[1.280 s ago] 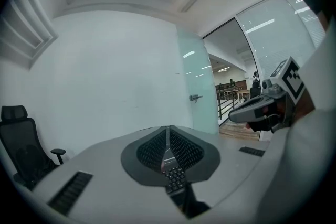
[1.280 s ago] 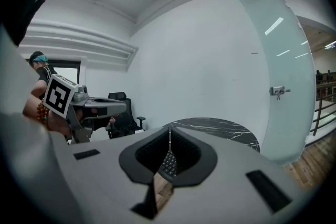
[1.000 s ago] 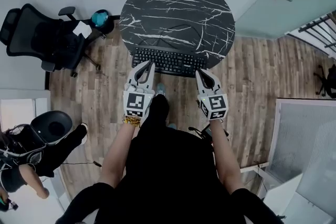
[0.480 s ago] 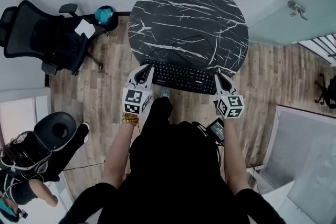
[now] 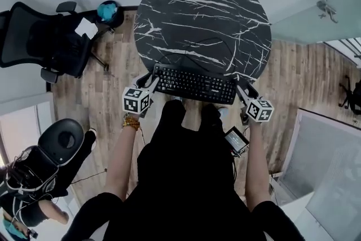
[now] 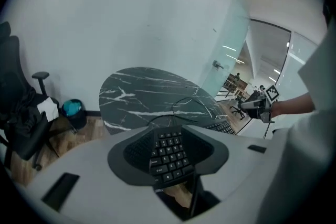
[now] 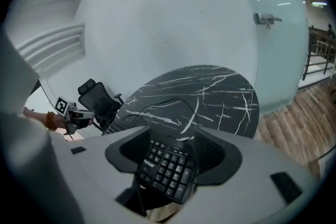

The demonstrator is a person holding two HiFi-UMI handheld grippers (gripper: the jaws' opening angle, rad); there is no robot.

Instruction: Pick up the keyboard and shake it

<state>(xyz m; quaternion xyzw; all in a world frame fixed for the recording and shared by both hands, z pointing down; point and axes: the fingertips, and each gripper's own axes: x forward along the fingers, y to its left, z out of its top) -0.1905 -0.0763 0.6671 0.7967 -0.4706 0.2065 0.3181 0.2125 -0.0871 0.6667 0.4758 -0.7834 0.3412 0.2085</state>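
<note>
Keyboard (image 5: 194, 84) between both hand-held grippers (image 5: 151, 83) (image 5: 242, 89)

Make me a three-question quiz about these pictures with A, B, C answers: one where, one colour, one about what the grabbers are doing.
1. Where is the keyboard? A. in a box B. at the near edge of the table C. on a bed
2. What colour is the table top? A. black with white veins B. red C. yellow
3. The jaws of the left gripper and right gripper are: A. shut on a cup B. shut on nothing C. apart round the keyboard's ends
Answers: B, it lies along the table's front edge; A, white streaks cross the black top; C, both have just been opening, a keyboard end between each pair.
</note>
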